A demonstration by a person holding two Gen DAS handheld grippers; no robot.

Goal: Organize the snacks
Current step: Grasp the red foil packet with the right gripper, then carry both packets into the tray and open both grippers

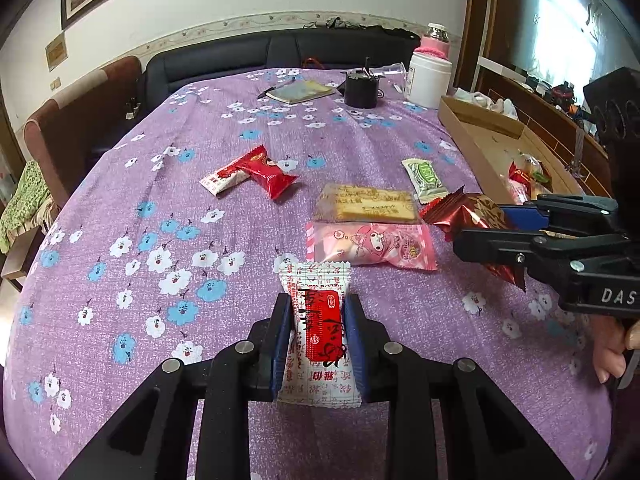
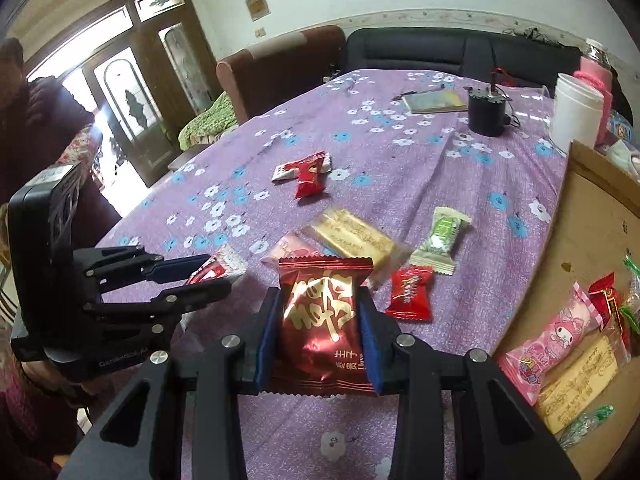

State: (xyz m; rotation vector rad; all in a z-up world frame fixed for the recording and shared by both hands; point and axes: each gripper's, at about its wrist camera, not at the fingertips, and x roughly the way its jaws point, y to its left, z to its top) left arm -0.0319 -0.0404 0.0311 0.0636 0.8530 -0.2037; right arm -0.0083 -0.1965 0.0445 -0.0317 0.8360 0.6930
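My left gripper (image 1: 318, 320) is shut on a white snack packet with a red label (image 1: 318, 308), held just above the purple cloth. My right gripper (image 2: 318, 316) is shut on a dark red foil packet with gold writing (image 2: 322, 316); it shows at the right of the left wrist view (image 1: 474, 212). Loose on the cloth lie a pink cartoon packet (image 1: 372, 244), a cracker packet (image 1: 366, 204), a green-and-white packet (image 1: 424, 174), a small red candy (image 2: 410, 294), and a red packet over a white one (image 1: 264, 170). The cardboard box (image 2: 592, 248) at the right holds several snacks.
At the far end of the table stand a black cylinder (image 1: 360, 88), a notebook with a pen (image 1: 298, 90), a white jar (image 1: 428, 78) and a pink-sleeved bottle (image 1: 436, 40). Chairs and a dark sofa (image 1: 280, 48) ring the table.
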